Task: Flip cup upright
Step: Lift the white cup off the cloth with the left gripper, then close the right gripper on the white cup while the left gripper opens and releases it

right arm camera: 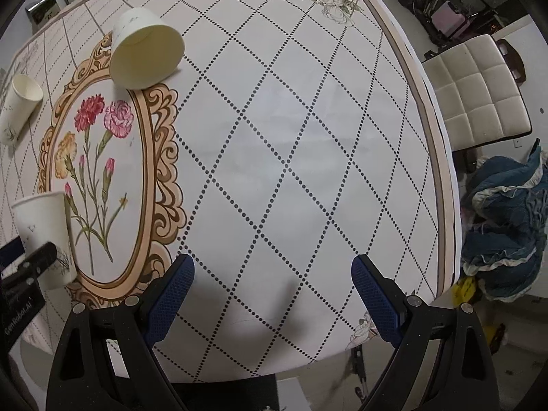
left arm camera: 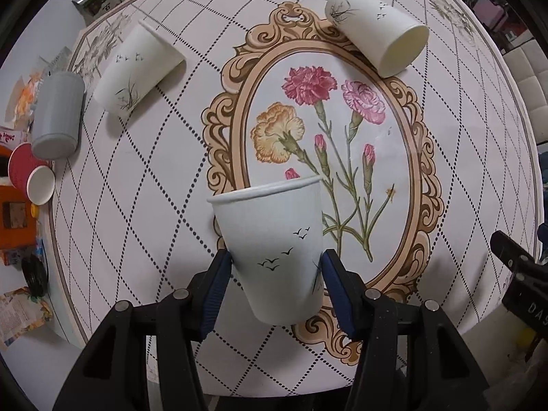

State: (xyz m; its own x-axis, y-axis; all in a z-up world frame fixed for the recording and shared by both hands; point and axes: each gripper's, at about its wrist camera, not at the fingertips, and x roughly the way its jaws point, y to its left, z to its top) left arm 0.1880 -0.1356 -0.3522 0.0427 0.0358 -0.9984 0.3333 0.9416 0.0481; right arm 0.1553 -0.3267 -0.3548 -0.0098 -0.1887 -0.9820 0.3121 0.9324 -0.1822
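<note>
My left gripper (left arm camera: 275,267) is shut on a white paper cup with bird prints (left arm camera: 274,239), held upright with its rim up, over the near part of the table. The same cup (right arm camera: 44,229) shows at the far left of the right wrist view. A second white cup (left arm camera: 375,30) lies on its side at the far right of the flower frame, mouth toward me; it also shows in the right wrist view (right arm camera: 145,51). A third white cup (left arm camera: 137,68) lies on its side at the far left (right arm camera: 19,106). My right gripper (right arm camera: 272,274) is open and empty above bare tablecloth.
A grey cup (left arm camera: 56,116) stands upside down at the table's left edge, with a red cup (left arm camera: 32,178) lying beside it. The table (right arm camera: 308,137) has a dotted-diamond cloth. A white chair (right arm camera: 476,92) and blue cloth (right arm camera: 507,226) sit beyond the right edge.
</note>
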